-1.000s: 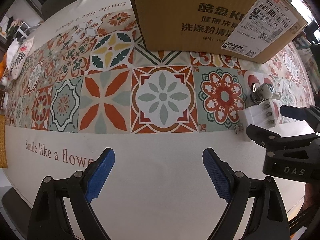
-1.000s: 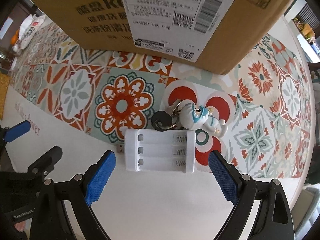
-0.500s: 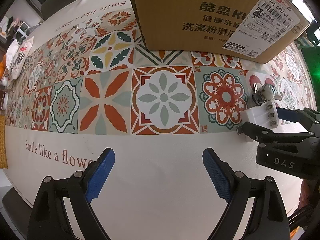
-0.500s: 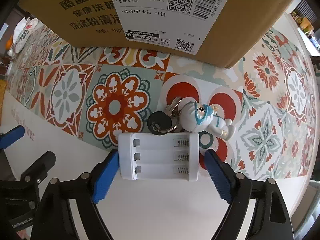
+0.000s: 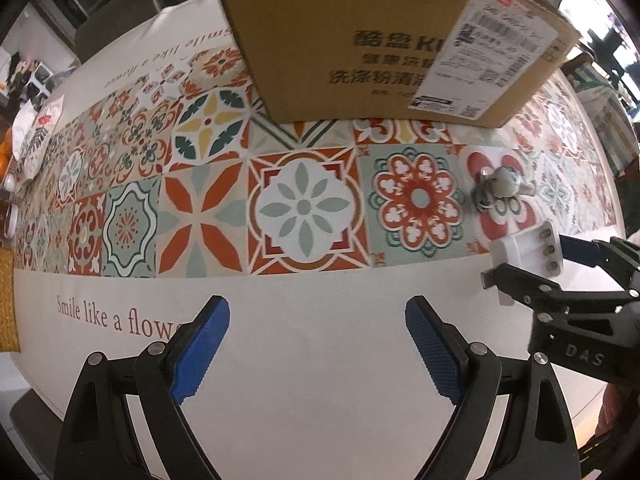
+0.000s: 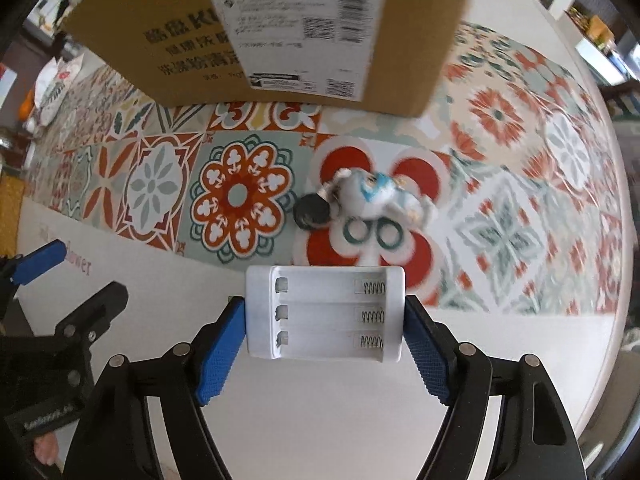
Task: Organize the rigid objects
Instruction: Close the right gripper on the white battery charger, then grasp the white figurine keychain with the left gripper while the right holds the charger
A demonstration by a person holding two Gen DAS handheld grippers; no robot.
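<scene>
1. Where the right wrist view looks down its own fingers, the right gripper (image 6: 325, 322) has its two blue pads pressed against the short ends of a white battery holder (image 6: 324, 314), pinching it between them.
2. That holder has three slots, each with a coil spring at the right end; all three slots show no batteries.
3. It sits crosswise between the jaws, over the white border of a patterned tablecloth (image 6: 236, 196).
4. Just beyond the holder lies a keychain (image 6: 360, 200) with a small white and blue figure and a dark round fob, blurred in this view.
5. Behind that stands a cardboard box (image 6: 180, 40) with a shipping label.
6. From the left wrist view, the left gripper (image 5: 318, 344) has its jaws spread wide over bare white cloth, holding nothing, well apart from the holder (image 5: 528, 250) at the far right.
</scene>
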